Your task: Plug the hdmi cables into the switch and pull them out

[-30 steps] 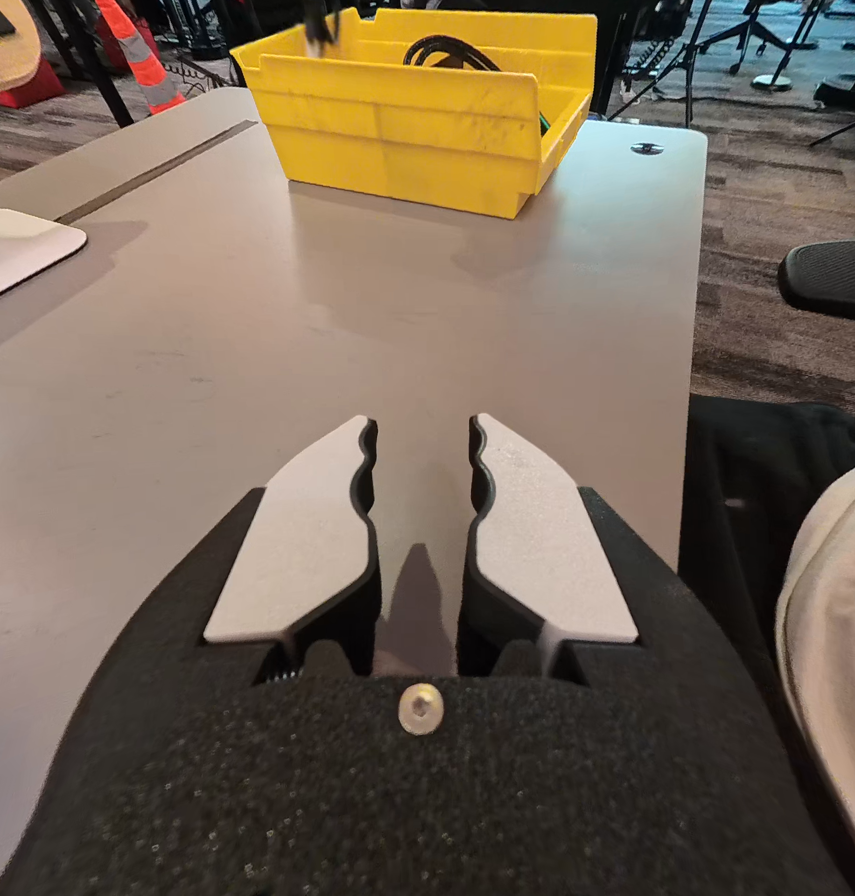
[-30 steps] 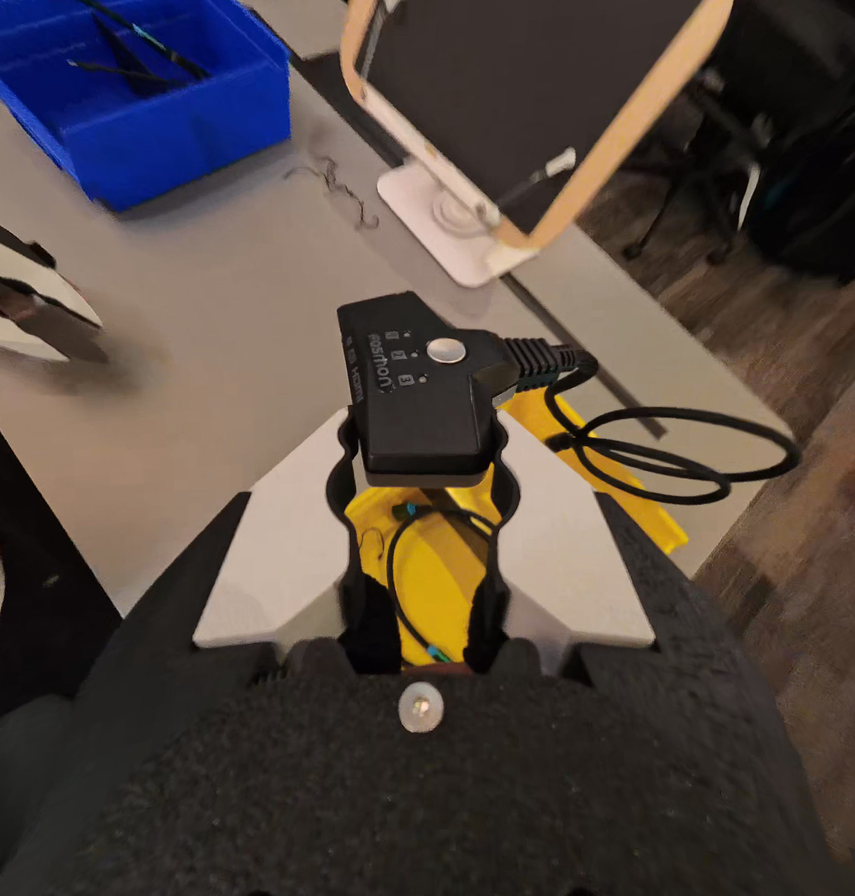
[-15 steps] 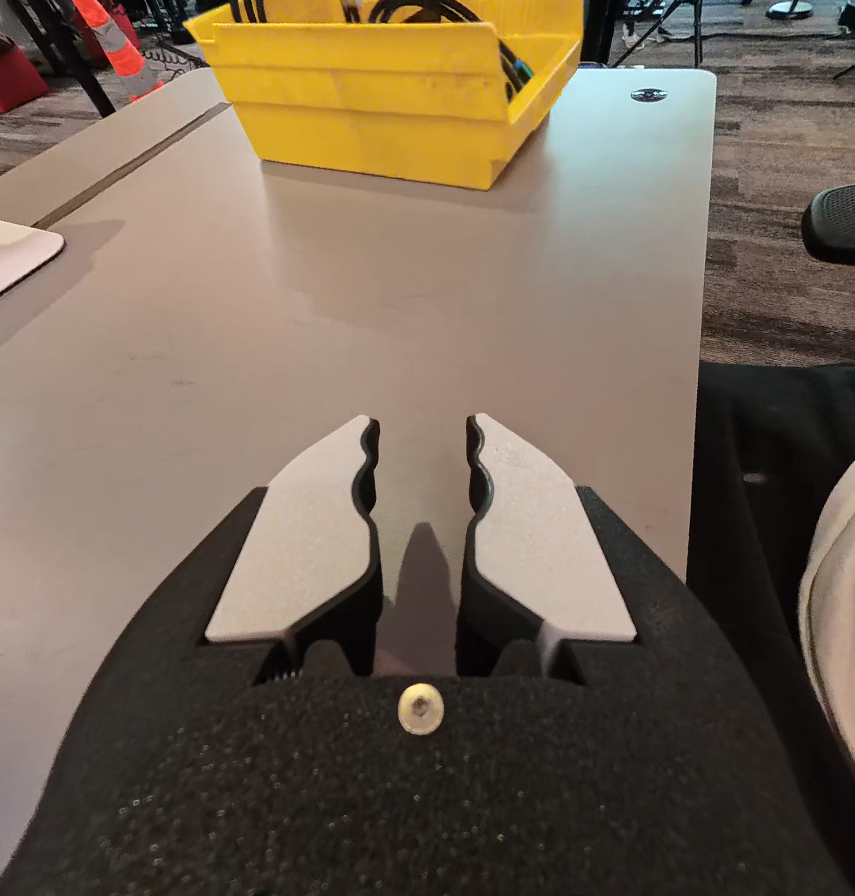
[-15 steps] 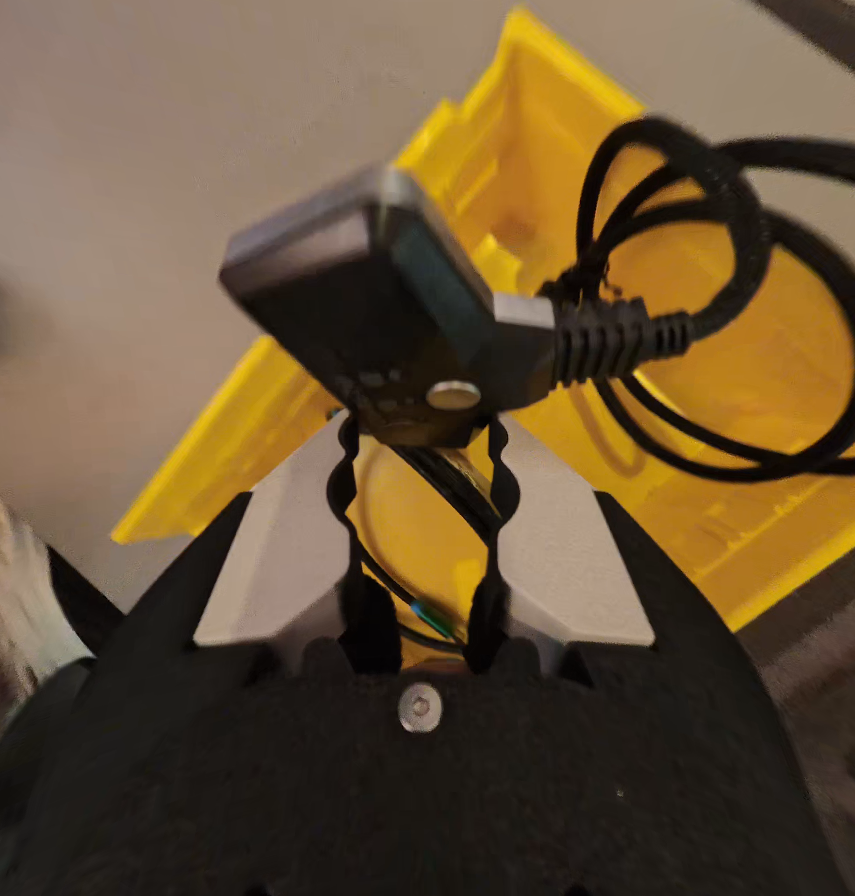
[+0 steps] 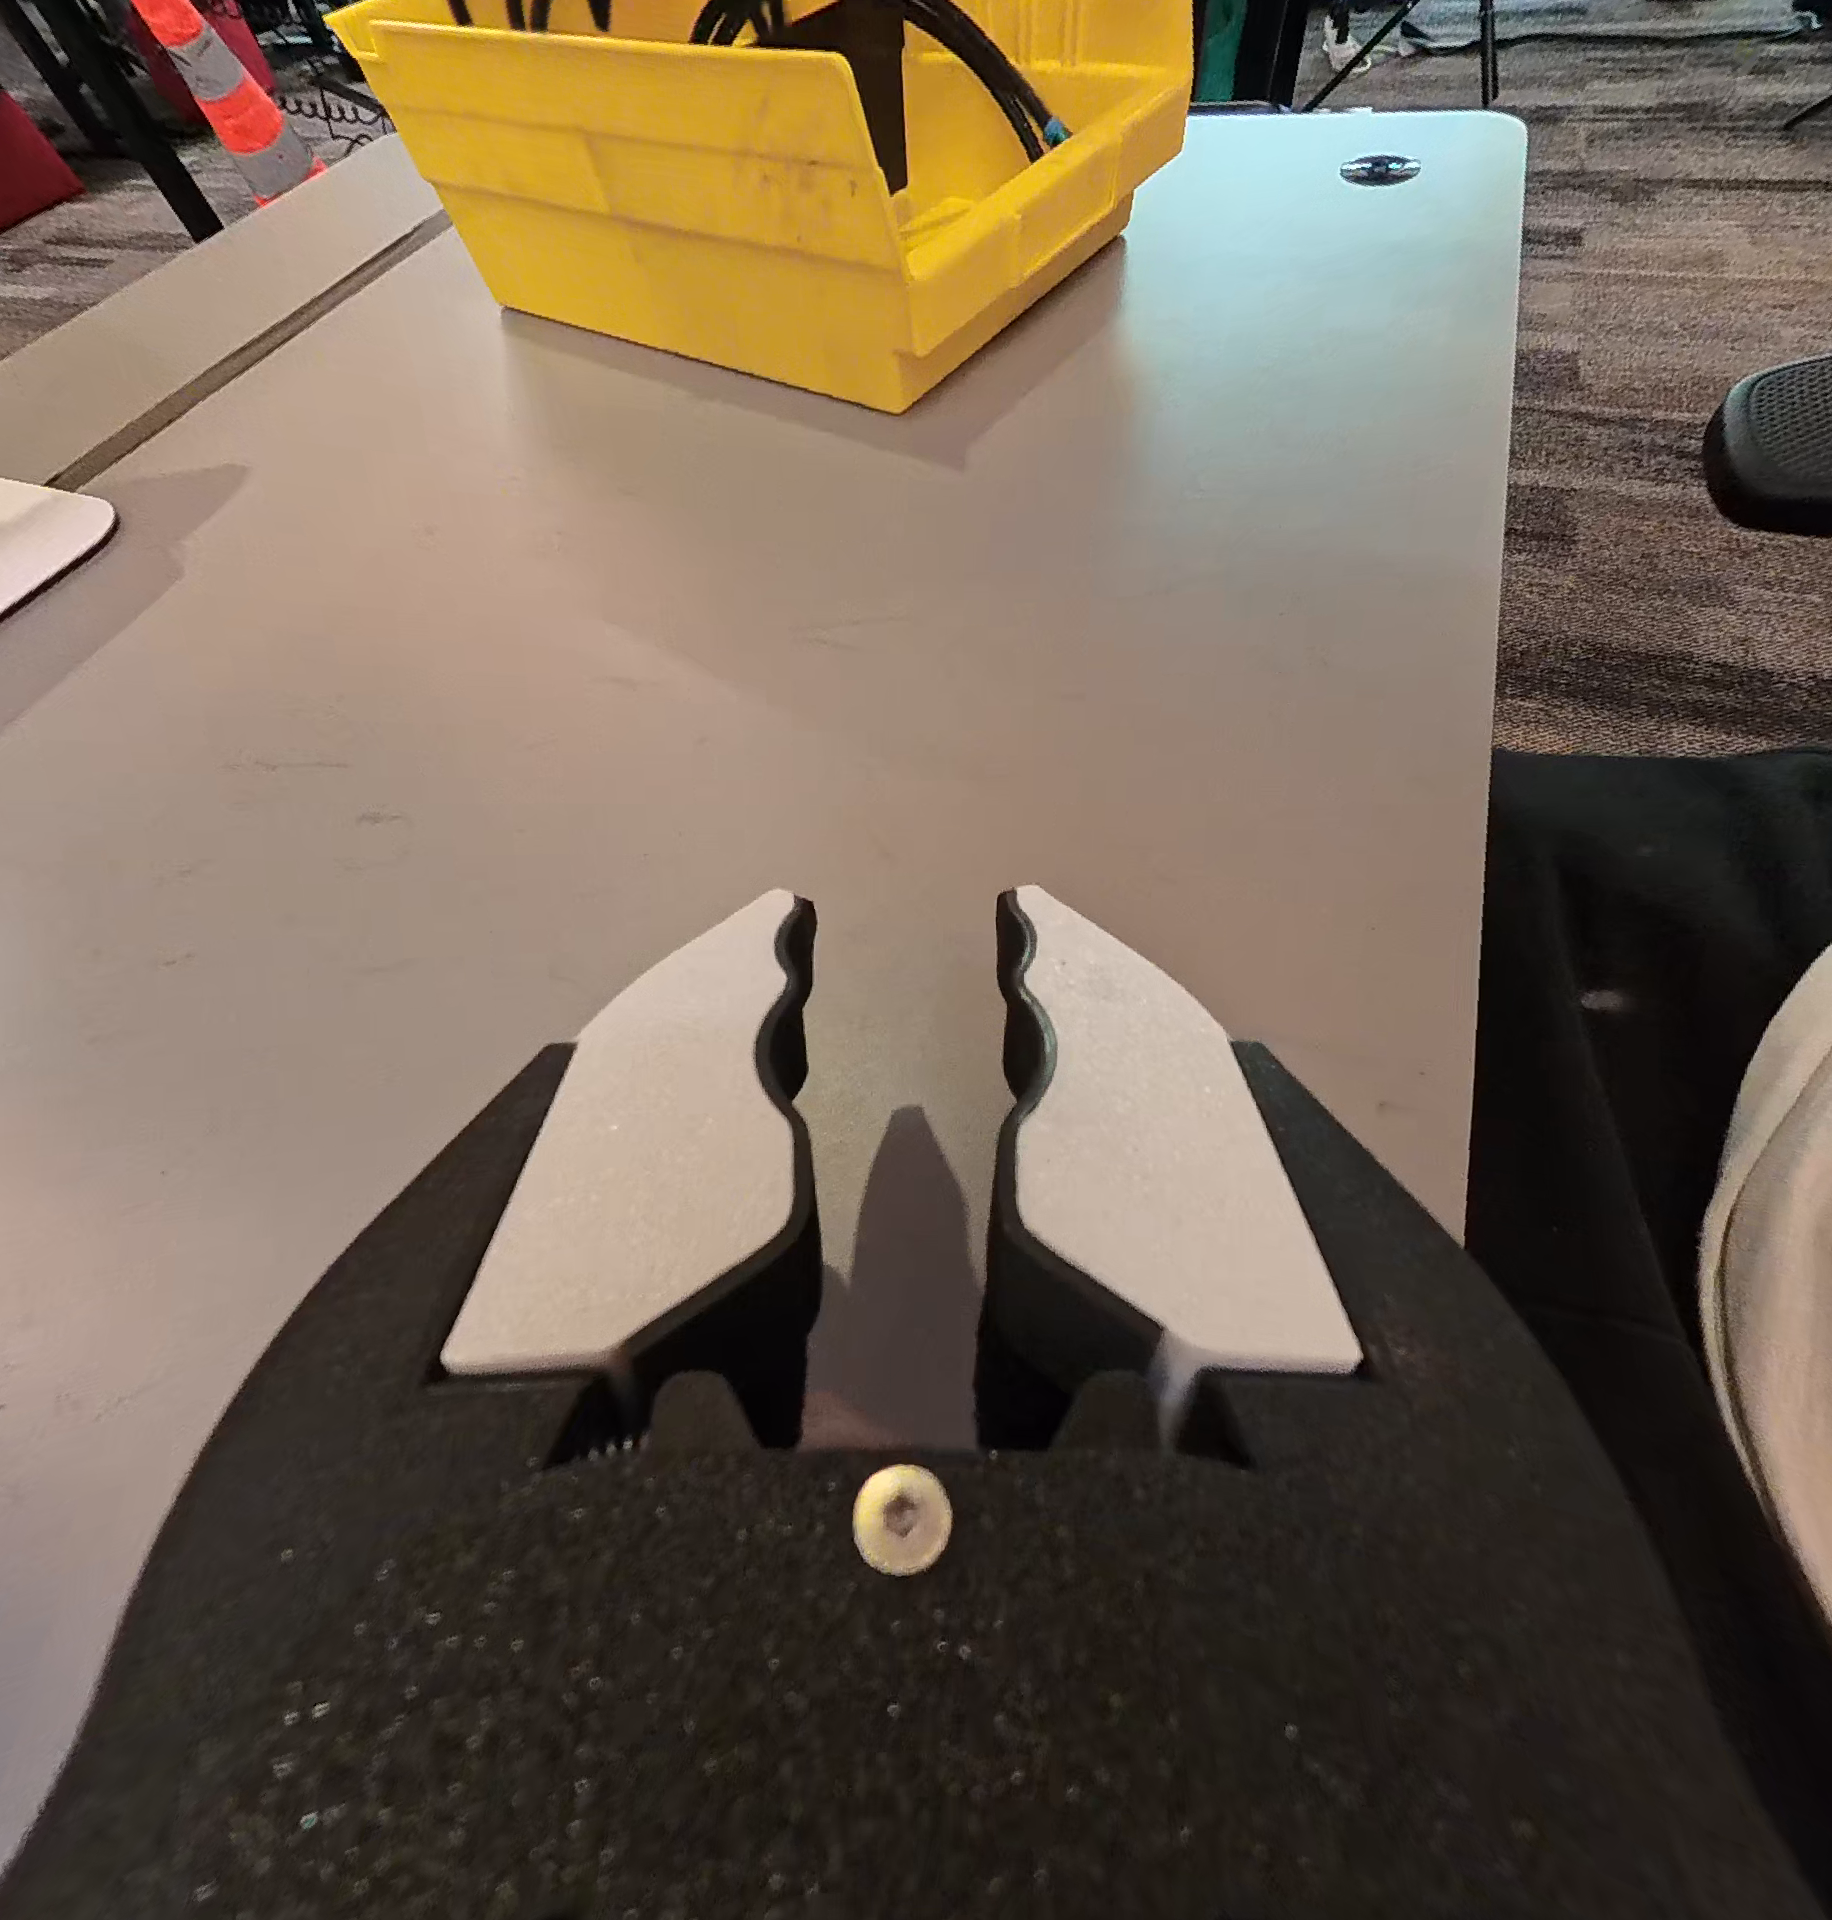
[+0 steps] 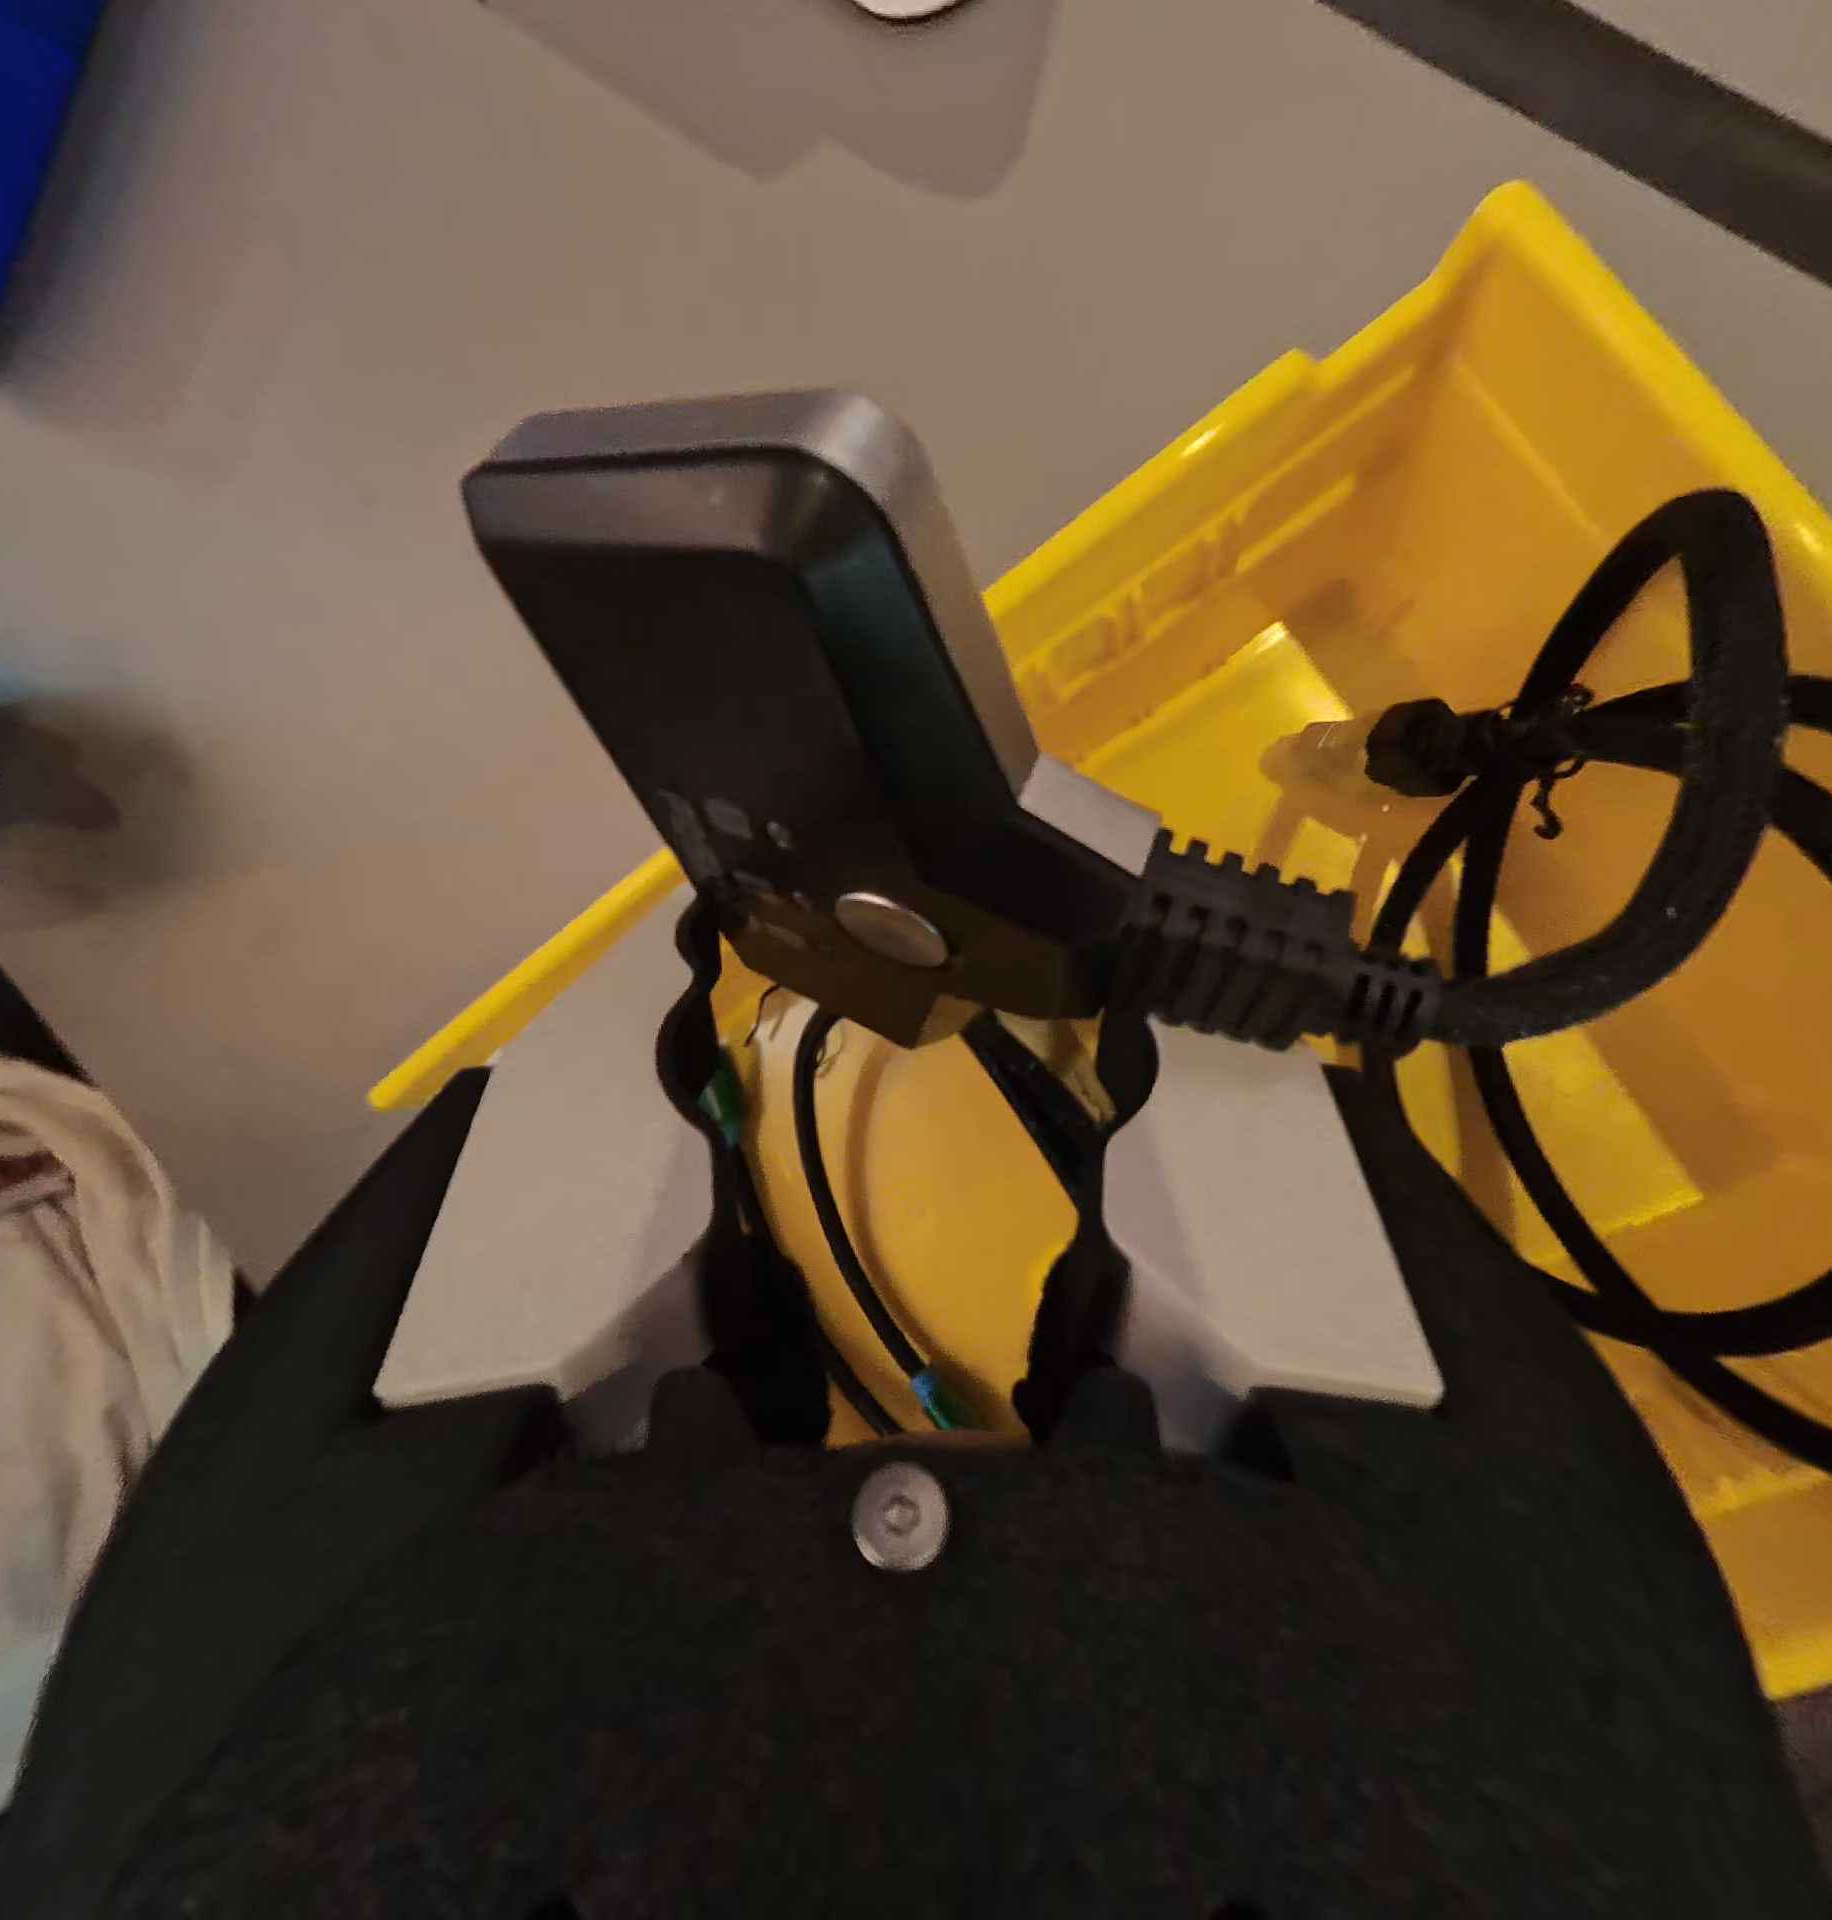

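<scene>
Fingers first: my left gripper (image 5: 906,909) has them parted a little with nothing between them, just bare grey tabletop (image 5: 683,644) showing through the gap. It sits low over the near part of the tabletop, well short of the yellow bin (image 5: 787,208) at the far end.

My right gripper (image 6: 907,997) is clamped on the switch (image 6: 777,717), pinching the button end of that black box between the wavy finger pads. The rest of the switch sticks up and away from the fingers, tilted to the left, so it's up in the air above the bin and the tabletop rather than lying on anything. A black braided cable (image 6: 1618,831) comes out of its right side through a ribbed strain relief and loops around in a bundled coil that hangs over the bin, tied at one spot.

Containers: from the right wrist camera I'm looking down into the yellow bin (image 6: 1514,468), and there are thin black cables (image 6: 839,1226) with little green and blue bands lying in the bottom, seen between my fingers. From the left wrist camera, black cables (image 5: 995,94) arch up out of the same bin. There's also a blue bin (image 6: 8,156) at the top left corner of the right view; can't tell what's in it.
</scene>
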Demonstrator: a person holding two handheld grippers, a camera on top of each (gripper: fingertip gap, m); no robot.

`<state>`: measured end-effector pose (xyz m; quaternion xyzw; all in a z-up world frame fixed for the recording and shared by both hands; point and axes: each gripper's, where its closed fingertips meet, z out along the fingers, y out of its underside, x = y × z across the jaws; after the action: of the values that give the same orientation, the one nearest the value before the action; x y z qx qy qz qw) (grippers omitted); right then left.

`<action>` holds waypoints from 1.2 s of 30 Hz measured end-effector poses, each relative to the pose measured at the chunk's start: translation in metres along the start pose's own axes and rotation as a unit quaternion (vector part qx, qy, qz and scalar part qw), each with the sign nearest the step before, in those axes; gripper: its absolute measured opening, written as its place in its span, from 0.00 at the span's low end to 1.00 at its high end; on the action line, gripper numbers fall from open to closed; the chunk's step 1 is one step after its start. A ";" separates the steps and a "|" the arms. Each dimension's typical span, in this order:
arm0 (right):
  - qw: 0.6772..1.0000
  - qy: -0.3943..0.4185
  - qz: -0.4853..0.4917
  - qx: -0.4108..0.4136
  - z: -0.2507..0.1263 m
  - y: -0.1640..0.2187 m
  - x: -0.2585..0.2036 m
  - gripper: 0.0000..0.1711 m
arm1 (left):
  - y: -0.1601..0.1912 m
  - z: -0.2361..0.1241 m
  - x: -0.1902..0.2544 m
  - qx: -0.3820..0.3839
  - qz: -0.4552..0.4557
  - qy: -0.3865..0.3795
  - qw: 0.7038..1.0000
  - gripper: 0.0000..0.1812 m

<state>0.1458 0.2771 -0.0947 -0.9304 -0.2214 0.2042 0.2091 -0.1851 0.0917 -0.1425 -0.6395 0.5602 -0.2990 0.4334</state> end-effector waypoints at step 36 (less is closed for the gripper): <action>0.949 0.311 0.026 -0.031 -0.086 0.065 0.123 0.32 | 0.002 0.000 0.001 -0.005 0.001 -0.005 1.000 0.18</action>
<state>0.3084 0.2599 -0.0893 -0.9592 -0.1269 -0.0971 0.2331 -0.1856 0.0911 -0.1441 -0.6423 0.5604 -0.2928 0.4333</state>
